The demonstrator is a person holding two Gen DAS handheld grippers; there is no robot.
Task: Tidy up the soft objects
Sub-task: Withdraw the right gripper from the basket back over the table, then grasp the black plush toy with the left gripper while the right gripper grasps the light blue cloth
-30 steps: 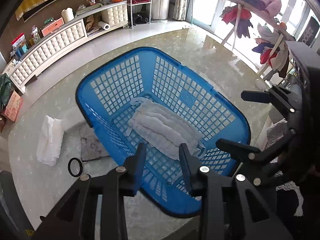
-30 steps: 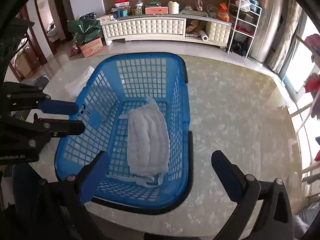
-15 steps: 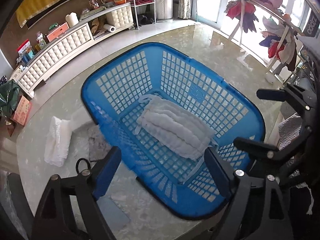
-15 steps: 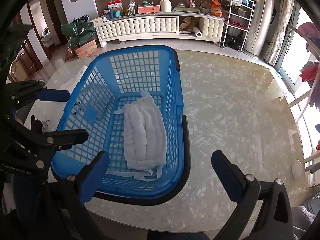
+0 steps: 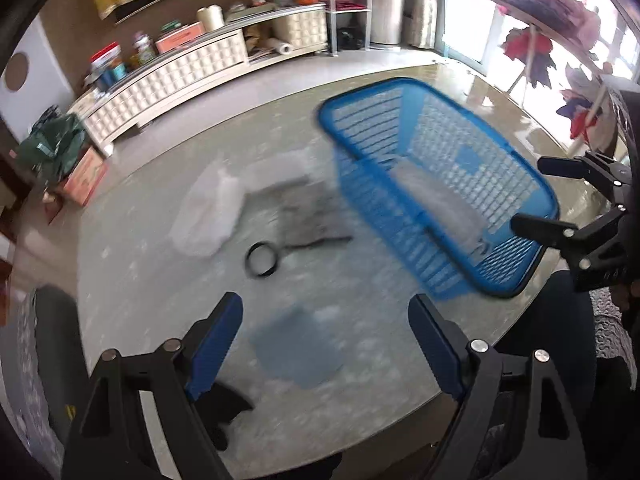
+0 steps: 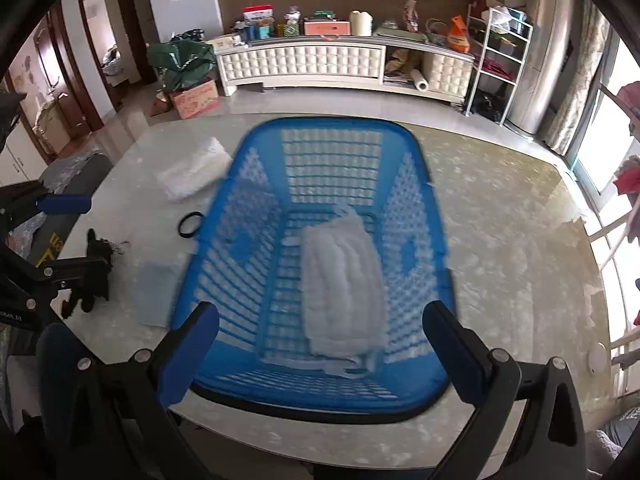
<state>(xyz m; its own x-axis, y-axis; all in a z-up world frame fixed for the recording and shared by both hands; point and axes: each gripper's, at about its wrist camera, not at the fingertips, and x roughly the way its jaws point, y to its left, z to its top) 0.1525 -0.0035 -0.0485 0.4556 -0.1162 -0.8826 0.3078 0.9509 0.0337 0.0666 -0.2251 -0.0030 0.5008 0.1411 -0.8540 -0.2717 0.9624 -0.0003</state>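
A blue mesh basket [image 6: 328, 125] stands on the marble table and holds a folded white towel [image 6: 342, 284]. My right gripper [image 6: 320, 314] hangs open above the basket's near rim, with nothing between its fingers. My left gripper [image 5: 324, 308] is open and empty over the table left of the basket [image 5: 400, 82], above a flat grey-blue cloth [image 5: 296, 344]. A second folded white towel [image 5: 208, 212] lies further left, and it also shows in the right wrist view [image 6: 192, 172]. A grey cloth [image 5: 308, 204] lies between that towel and the basket. The left wrist view is blurred.
A black ring [image 5: 261, 259] lies on the table near the grey cloth. A small black object with keys [image 6: 96, 248] sits near the left edge. A white sideboard [image 6: 300, 64] lines the far wall, and a clothes rack [image 5: 540, 20] stands by the window.
My left gripper's jaws have gone from nearly shut to wide apart. It has swung left, off the basket to the table beside it. The right gripper has shifted slightly, so the basket is centred under it.
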